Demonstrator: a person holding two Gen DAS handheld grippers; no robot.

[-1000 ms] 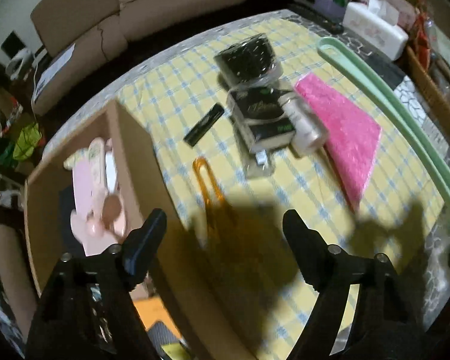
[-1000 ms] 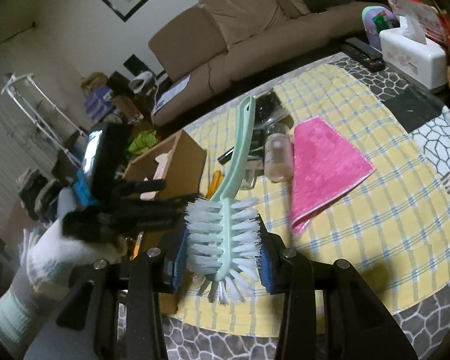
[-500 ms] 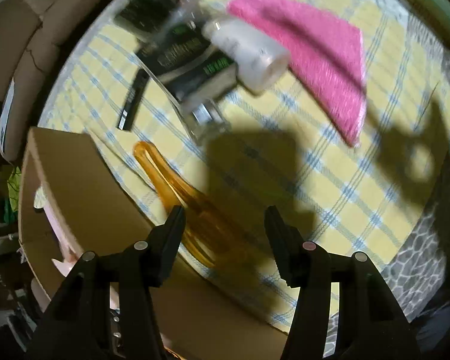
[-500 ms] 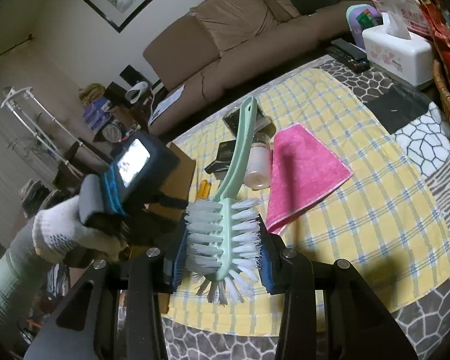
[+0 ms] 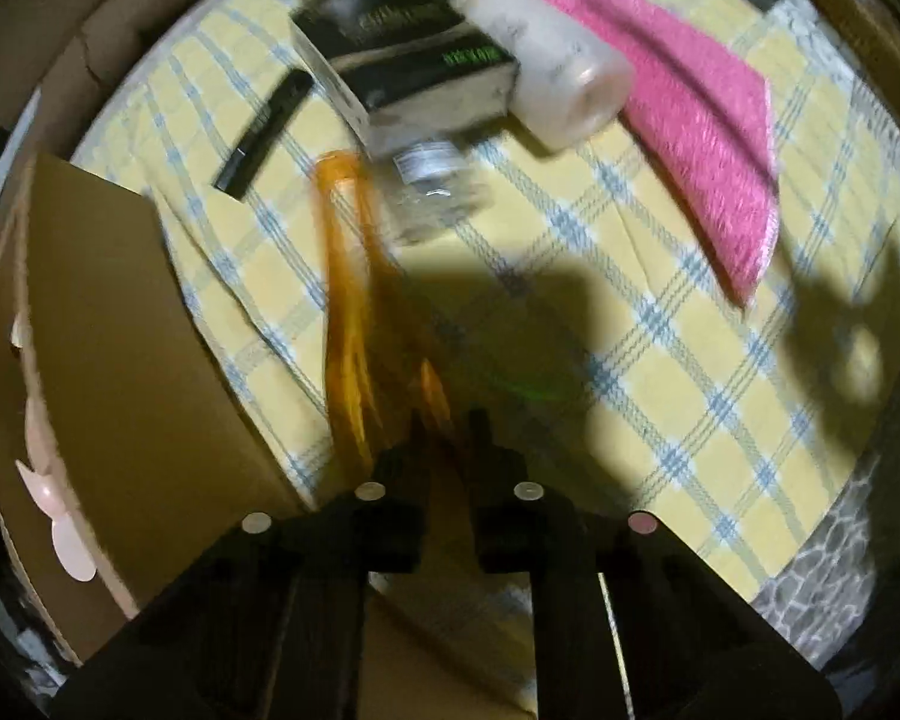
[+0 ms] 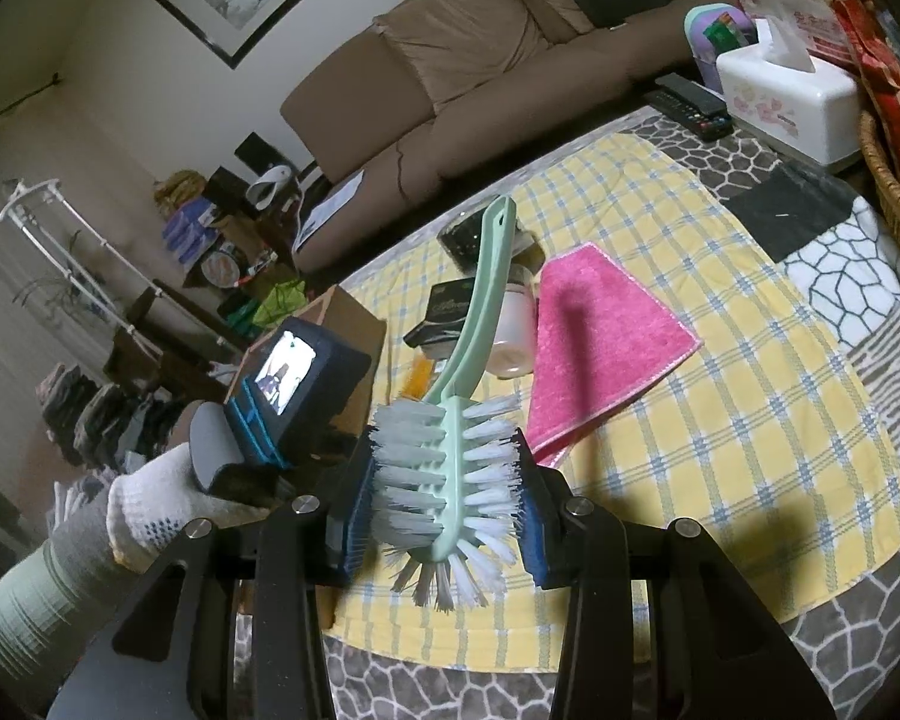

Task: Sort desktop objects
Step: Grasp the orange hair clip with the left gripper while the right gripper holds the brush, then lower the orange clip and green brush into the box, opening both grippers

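Orange shoehorn (image 5: pixel 345 324) lies on the yellow checked cloth (image 5: pixel 660 420), just right of the cardboard box (image 5: pixel 108 324), blurred. My left hand-held gripper (image 5: pixel 447 429) points down at it; its jaws have just been closing and now pinch the wide near end of the shoehorn. Beyond the shoehorn: small clear bottle (image 5: pixel 435 192), black box (image 5: pixel 414 66), white jar (image 5: pixel 552 84) on its side, thin black stick (image 5: pixel 264 135) nearer the cardboard box. Pink cloth (image 5: pixel 684 120) is right of the jar. Pink items poke over the cardboard box's left wall. My right hand-held gripper (image 6: pixel 444 504) is clamped on the bristle head of a green scrub brush (image 6: pixel 450 450), handle pointing away, held above the checked cloth. A gloved hand (image 6: pixel 156 504) holds the left tool beside the cardboard box.
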